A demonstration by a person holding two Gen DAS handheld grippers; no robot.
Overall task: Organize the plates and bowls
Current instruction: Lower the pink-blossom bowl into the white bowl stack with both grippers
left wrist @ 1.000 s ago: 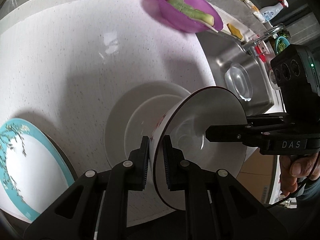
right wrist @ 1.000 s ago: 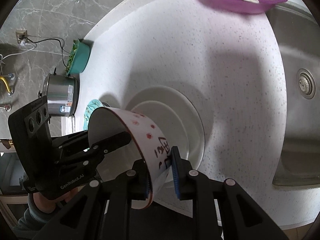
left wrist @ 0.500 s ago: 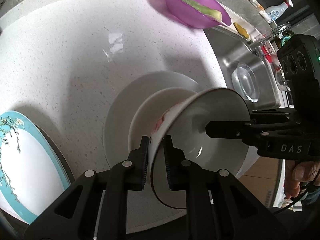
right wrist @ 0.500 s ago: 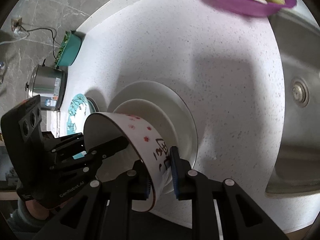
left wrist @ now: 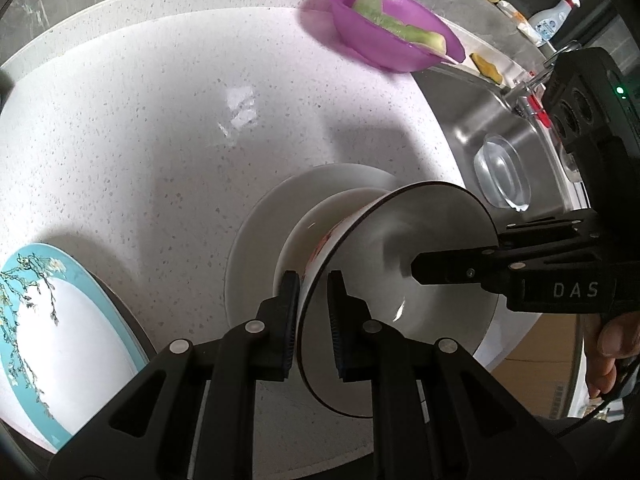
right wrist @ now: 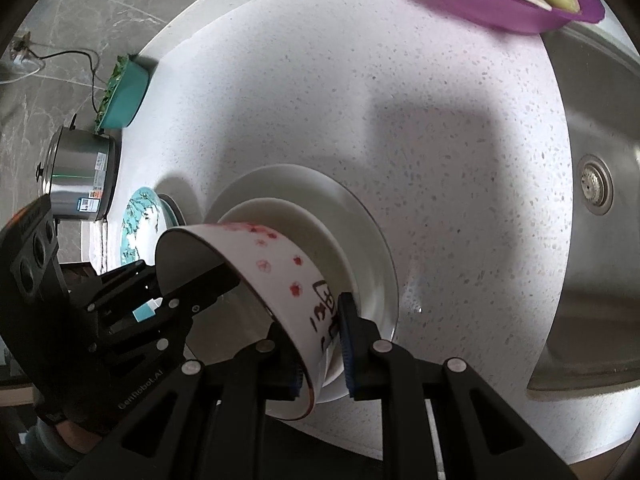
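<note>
Left wrist view: both grippers, left gripper (left wrist: pixel 313 312) and right gripper (right wrist: pixel 322 354), pinch the bowl's (left wrist: pixel 404 276) rim, now lower into the white bowl (left wrist: pixel 316 220) on the plate (left wrist: pixel 256 248); purple bowl (left wrist: pixel 384 40) far, sink (left wrist: pixel 480 128) right.

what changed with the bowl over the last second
The red-flowered bowl, gripped on opposite sides of its rim by the left gripper and the right gripper, came down toward the white bowl on the white plate and now sits tilted in or just above it; contact isn't clear. Both grips stayed shut. The purple bowl and teal-rimmed plate did not move.
</note>
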